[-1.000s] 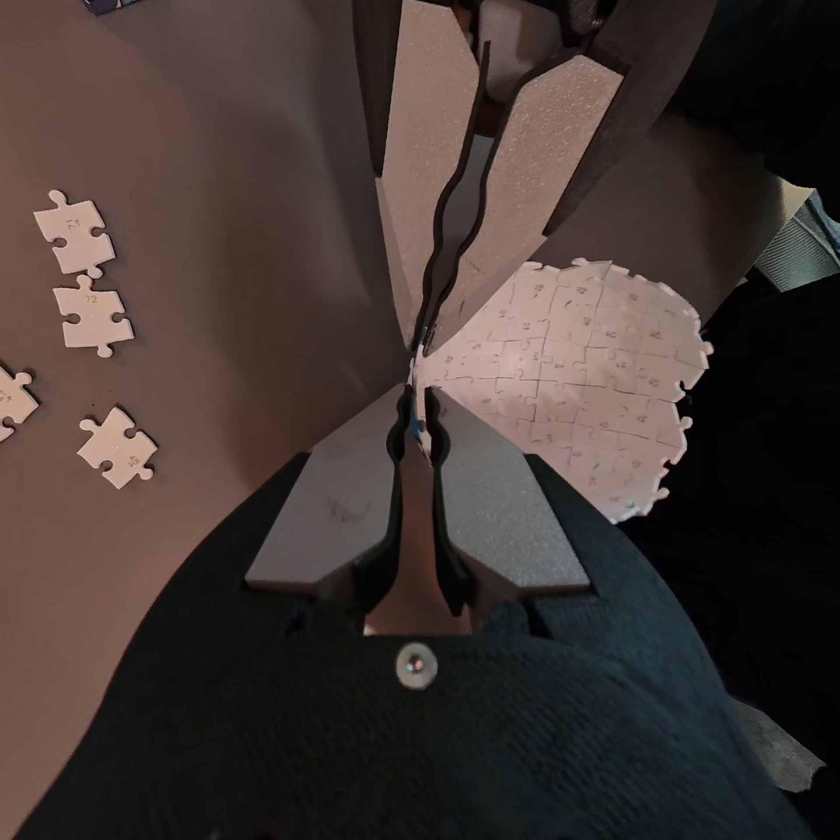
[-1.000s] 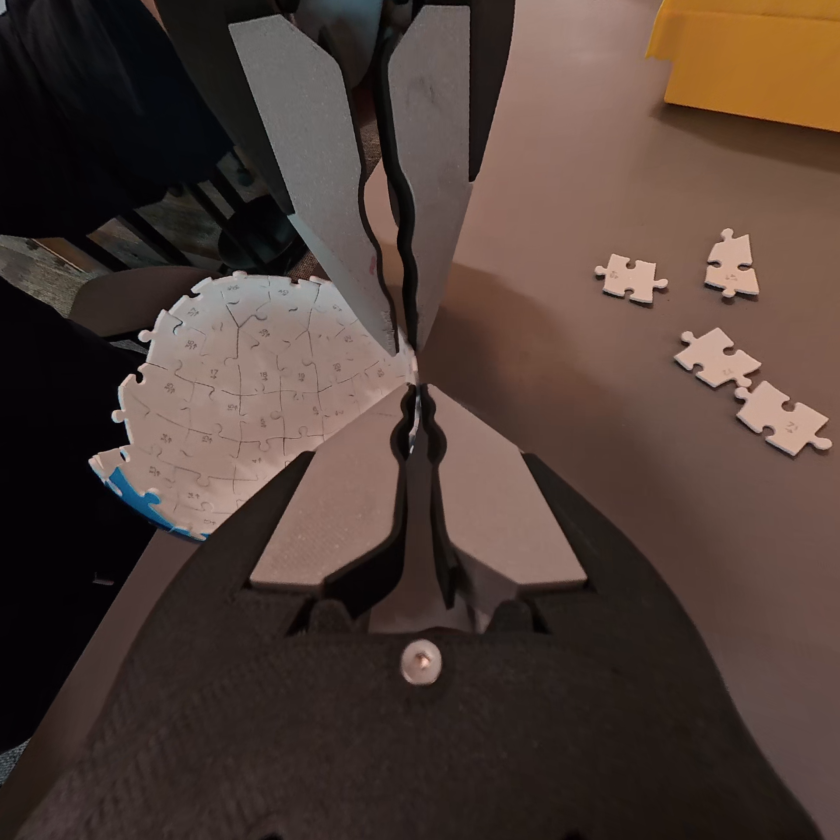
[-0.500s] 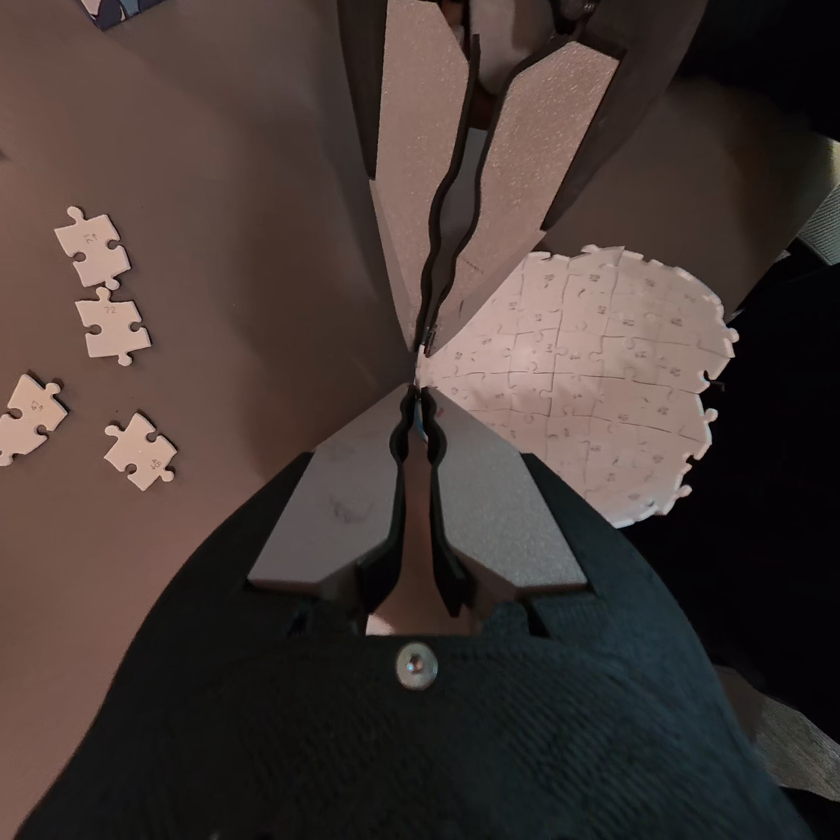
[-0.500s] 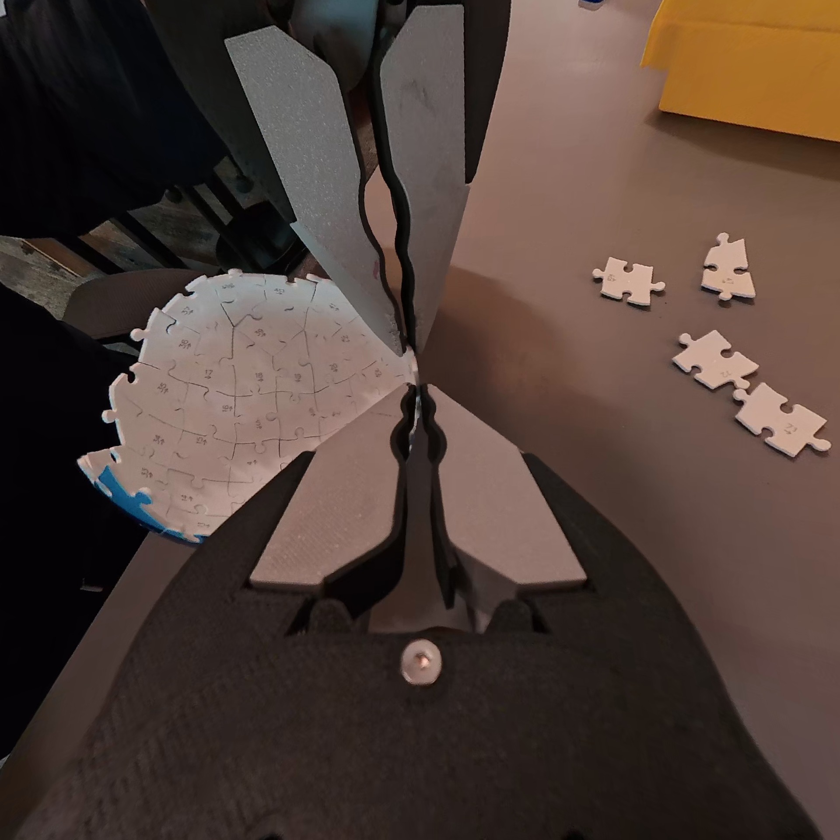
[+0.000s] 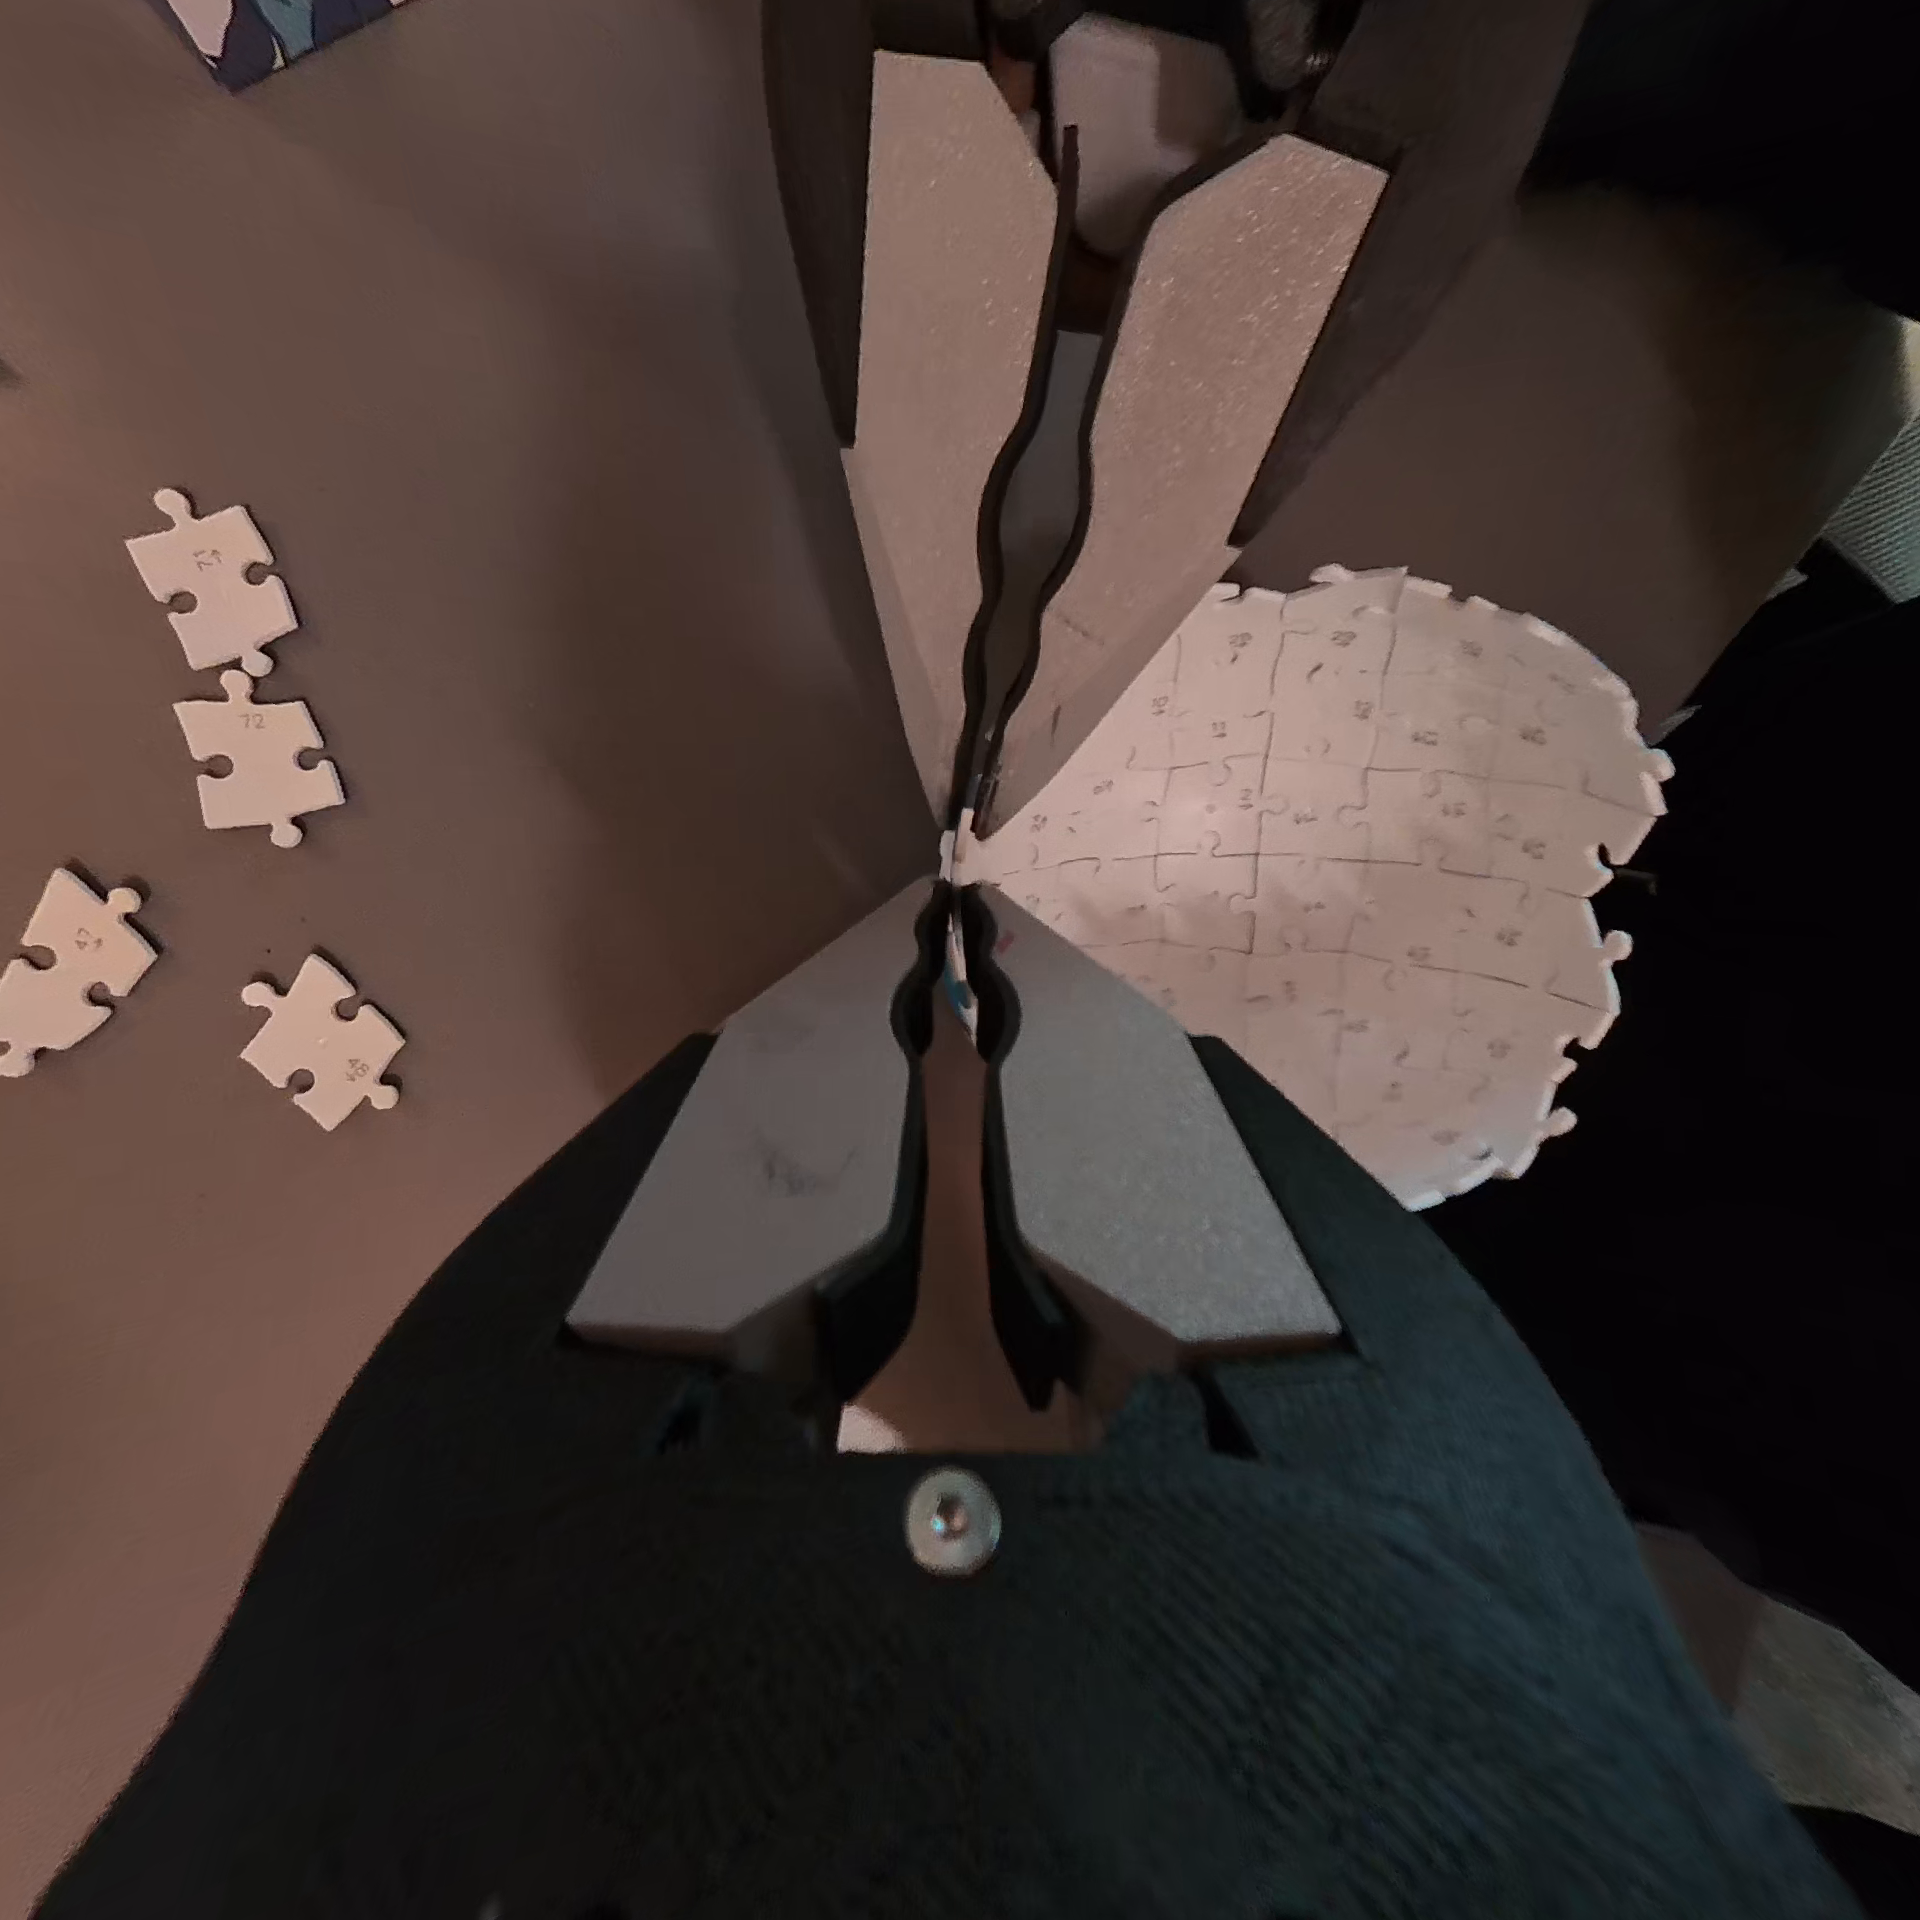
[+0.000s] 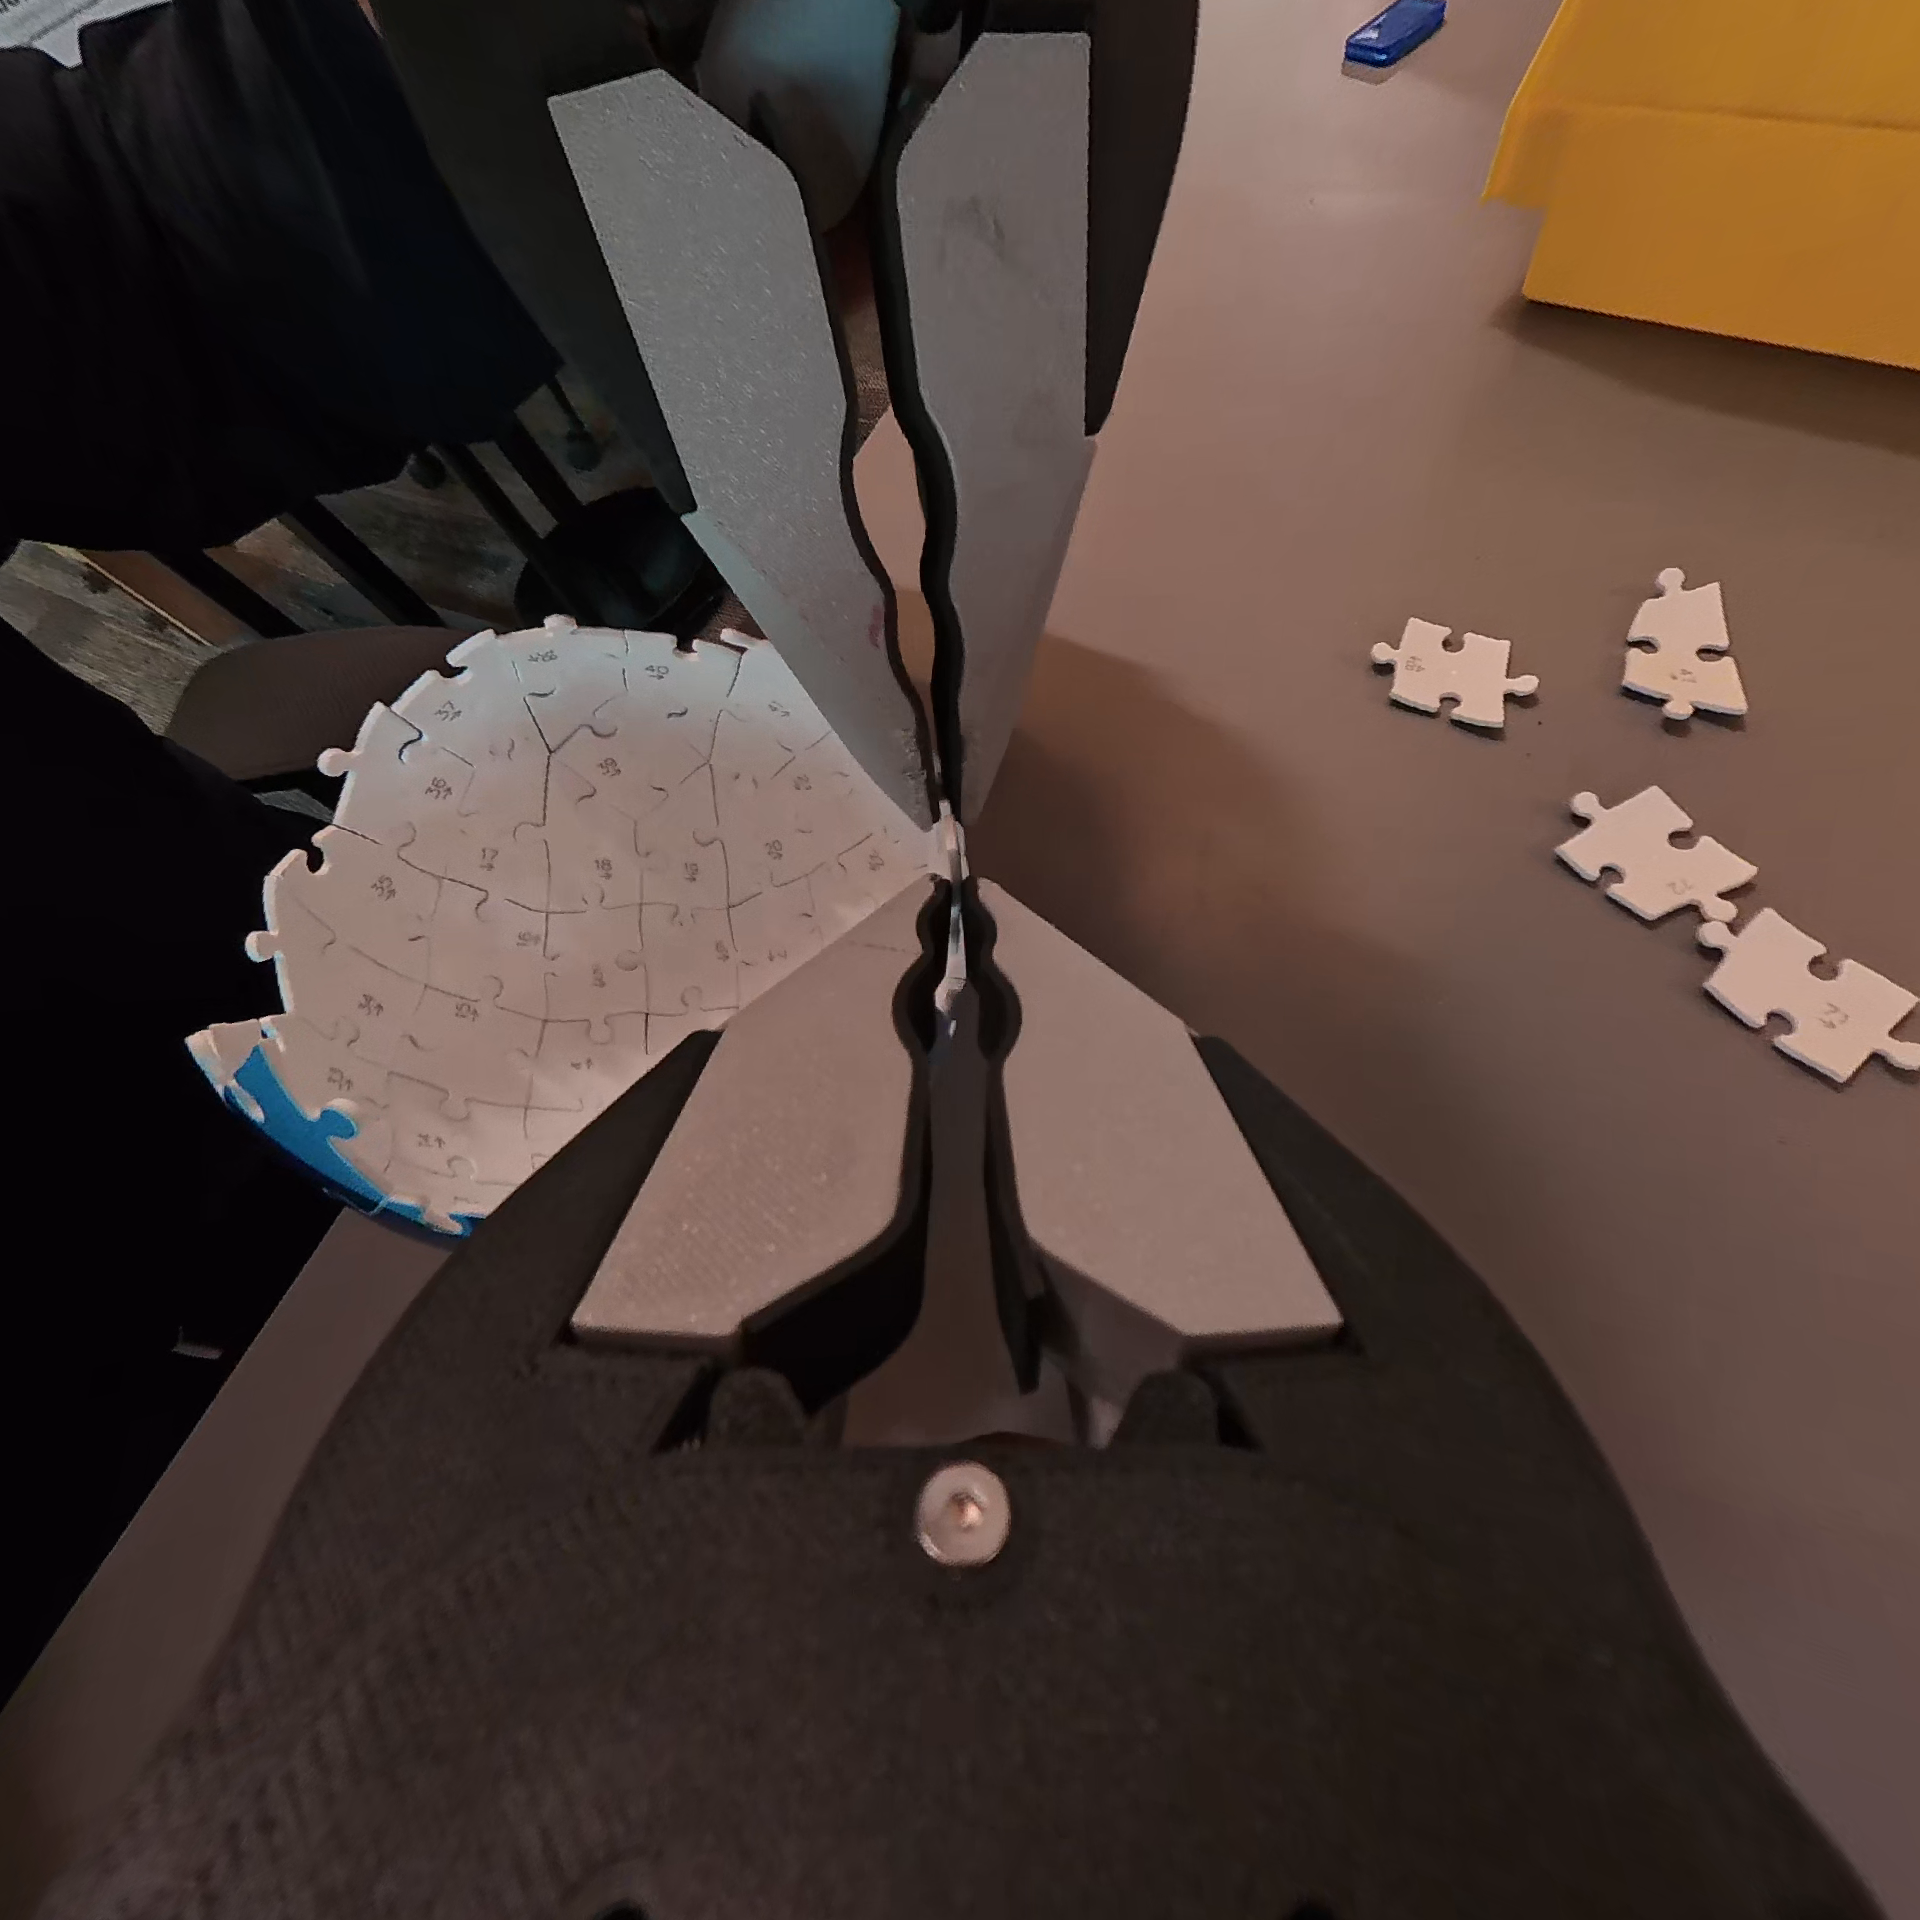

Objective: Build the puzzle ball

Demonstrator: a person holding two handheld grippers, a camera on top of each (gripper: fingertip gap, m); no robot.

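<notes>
Puzzle shell: a curved, bowl-like section of joined pieces, white numbered inner face toward both cameras, held in the air at the table's near edge; a strip of blue outer face shows at its lower rim in the right wrist view.
Left gripper: jaws pressed nearly together on the shell's rim, with a thin sliver of white and blue edge caught between the tips.
Right gripper: jaws likewise closed to a narrow slit on the same rim, tip to tip with the left gripper, which enters from the top of the view.
Grip point: the two grippers meet almost touching; whether both pinch one piece or two neighbouring pieces cannot be told.
Loose pieces: four white pieces lie face-down on the brown table, well apart from the shell; two of them sit just beside each other.
Yellow bin: stands at the far right of the table, cut off by the frame; its contents are not visible.
Blue object: small, on the table beyond the bin, too small to identify.
Printed sheet corner: cut off at the top edge.
Dark clothing: a person's dark garment fills the space behind the shell; detail lost in shadow.
</notes>
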